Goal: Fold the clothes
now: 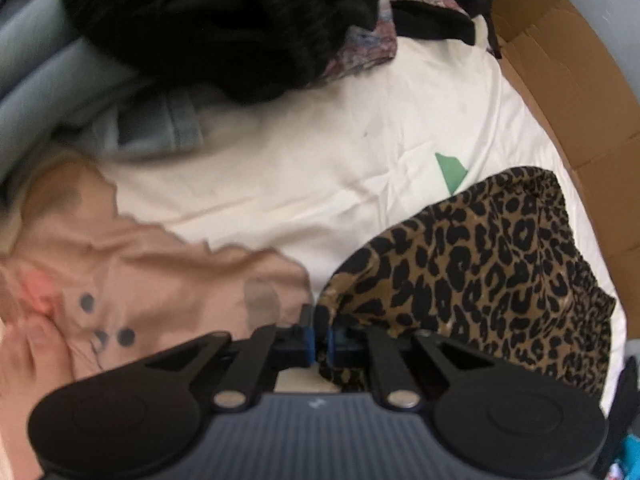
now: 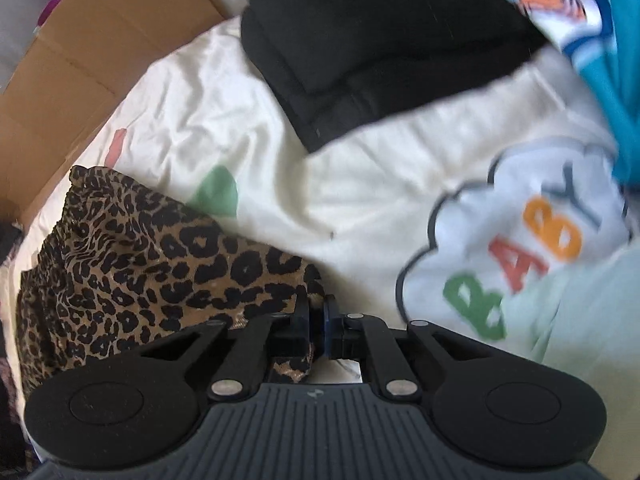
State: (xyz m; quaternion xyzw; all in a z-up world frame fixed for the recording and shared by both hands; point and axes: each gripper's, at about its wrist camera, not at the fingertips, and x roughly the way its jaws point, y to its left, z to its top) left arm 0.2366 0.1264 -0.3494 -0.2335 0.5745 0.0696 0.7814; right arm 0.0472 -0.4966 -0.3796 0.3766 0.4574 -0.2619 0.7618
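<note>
Both grippers are pinching the leopard-print garment (image 1: 480, 264) lying on the white sheet (image 1: 320, 152): left gripper (image 1: 319, 340) and right gripper (image 2: 318, 324) clamped tight on opposite edges (fabric bunching between pads).

Matt leopard-print cloth (image 1: 480, 256), corrugated cardboard (image 1: 568, 80)

Soft, even daylight, no glare — the white bedsheet (image 1: 304, 168) glows pale; edges bend fisheye-round, and outer garments smear with motion blur.
</note>
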